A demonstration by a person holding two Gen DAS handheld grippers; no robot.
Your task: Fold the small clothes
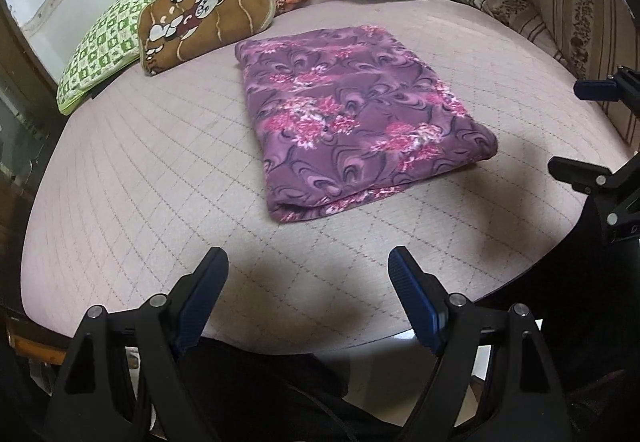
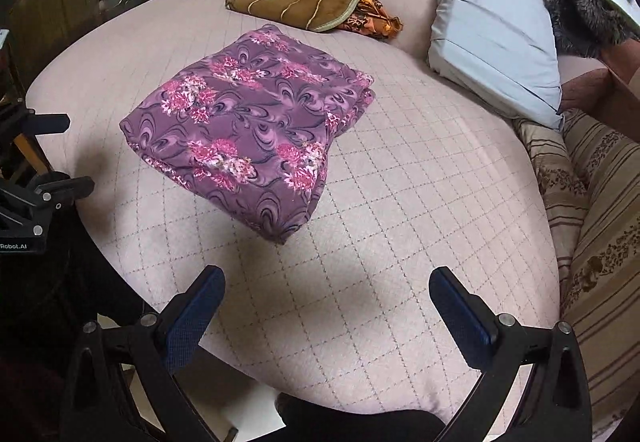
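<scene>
Left wrist view: folded purple cloth (image 1: 356, 118) lies flat on the bed (image 1: 160, 178); left tongs (image 1: 308, 270) and right tongs (image 2: 326, 290) gape empty, near its front edge.

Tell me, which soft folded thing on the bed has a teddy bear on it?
The brown plush cushion at the bed's far side. The green checked one beside it and the purple flowered cloth show only patterns.
</scene>
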